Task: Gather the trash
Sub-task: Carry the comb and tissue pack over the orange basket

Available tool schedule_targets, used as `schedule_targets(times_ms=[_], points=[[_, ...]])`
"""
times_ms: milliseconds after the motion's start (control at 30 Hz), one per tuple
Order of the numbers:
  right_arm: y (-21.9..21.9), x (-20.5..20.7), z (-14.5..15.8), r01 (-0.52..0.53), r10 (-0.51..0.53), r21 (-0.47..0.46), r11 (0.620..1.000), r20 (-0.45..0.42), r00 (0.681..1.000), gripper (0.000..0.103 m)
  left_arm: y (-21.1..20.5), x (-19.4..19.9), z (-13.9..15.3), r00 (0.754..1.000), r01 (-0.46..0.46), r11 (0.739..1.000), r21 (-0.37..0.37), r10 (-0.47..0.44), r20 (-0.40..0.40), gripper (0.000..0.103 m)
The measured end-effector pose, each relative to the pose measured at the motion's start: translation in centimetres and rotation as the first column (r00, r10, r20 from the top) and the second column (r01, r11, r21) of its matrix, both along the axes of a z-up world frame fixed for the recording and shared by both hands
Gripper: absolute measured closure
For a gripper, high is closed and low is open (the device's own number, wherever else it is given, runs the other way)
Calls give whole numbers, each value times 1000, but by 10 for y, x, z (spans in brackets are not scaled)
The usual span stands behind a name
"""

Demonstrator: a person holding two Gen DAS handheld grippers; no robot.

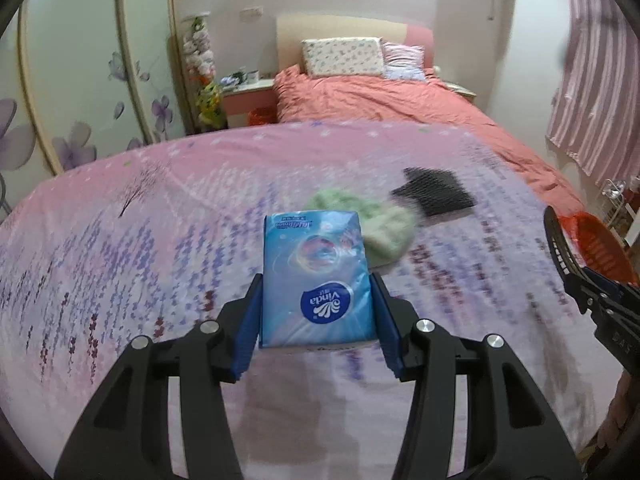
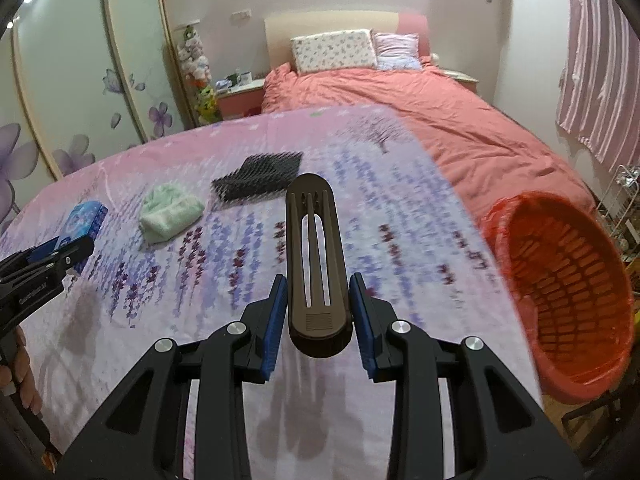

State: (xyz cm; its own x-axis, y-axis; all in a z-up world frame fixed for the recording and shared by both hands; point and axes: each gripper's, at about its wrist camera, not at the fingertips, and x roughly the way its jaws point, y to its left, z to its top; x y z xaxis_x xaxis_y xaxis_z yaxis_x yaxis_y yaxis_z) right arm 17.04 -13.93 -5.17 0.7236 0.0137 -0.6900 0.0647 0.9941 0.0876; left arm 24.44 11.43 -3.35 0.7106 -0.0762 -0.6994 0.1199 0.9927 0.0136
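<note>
One blue tissue pack pinched in left gripper jaws, one dark slotted comb pinched in right gripper jaws; both point lengthwise away.

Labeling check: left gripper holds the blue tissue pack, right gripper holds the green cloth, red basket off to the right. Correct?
Not quite. The right gripper holds a dark slotted comb-like piece; the green cloth lies on the bed, per the right wrist view. Left gripper, tissue pack and basket are right.

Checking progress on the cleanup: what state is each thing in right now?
Tissue pack: held in left gripper.
Dark slotted piece: held in right gripper.
Green cloth: crumpled, lying on bed.
Black mesh: lying on bed.
Red basket: tilted, looks empty.
</note>
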Motion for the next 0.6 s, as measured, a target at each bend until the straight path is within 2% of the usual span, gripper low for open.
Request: schedule_targets(times_ms=[333,600], points=[[-45,-22,24,57,-58,19,998,75,996,70,-67,-24,24,991,125,992,9,-126,48,53],[-91,-35,34,112,-119,67,991,109,987,70,-129,-36,40,966,251,968,-26,-248,70,53]])
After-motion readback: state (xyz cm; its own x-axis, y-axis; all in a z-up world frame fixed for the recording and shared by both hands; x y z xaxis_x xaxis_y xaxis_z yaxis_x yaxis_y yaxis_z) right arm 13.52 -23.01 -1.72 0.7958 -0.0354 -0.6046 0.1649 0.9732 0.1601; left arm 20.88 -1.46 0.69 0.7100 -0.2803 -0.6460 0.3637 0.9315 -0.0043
